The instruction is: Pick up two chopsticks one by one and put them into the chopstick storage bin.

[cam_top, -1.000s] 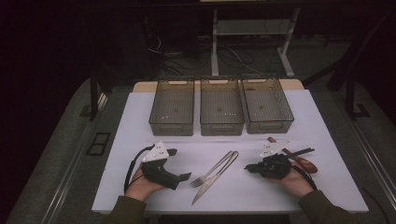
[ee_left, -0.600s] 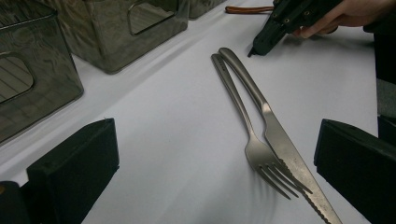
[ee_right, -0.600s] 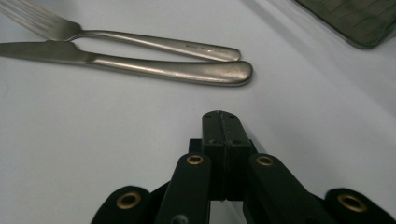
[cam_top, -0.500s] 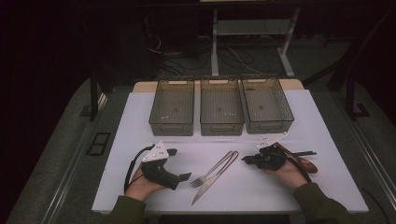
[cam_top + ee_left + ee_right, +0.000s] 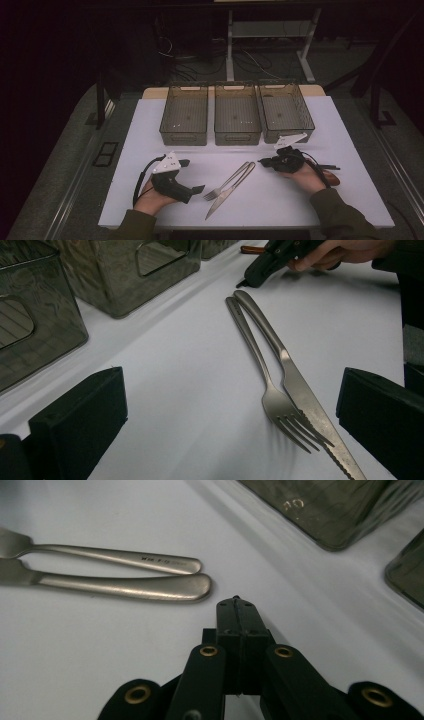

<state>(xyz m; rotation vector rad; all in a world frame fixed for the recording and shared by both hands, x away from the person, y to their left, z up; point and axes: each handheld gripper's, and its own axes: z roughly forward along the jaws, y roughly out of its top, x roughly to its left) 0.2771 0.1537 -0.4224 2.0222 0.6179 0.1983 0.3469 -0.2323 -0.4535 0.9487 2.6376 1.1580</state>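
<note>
On the white table [image 5: 150, 150], fork [image 5: 227, 181] and knife [image 5: 231, 190] side by side at centre, handles touching and pointing toward one o'clock. At nine o'clock of them, left gripper [image 5: 197, 189], jaws wide apart, empty, aimed at the tines. At two o'clock, right gripper [image 5: 262, 162], jaws pressed together, empty, tip just beside the handle ends. At twelve o'clock, three bins [image 5: 183, 132].

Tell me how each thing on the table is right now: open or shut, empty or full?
Left gripper: fingers open, nothing between them.
Right gripper: fingers shut, holding nothing.
Fork: lying flat beside the knife.
Knife: lying flat on the table.
Three bins: upright, look empty.
</note>
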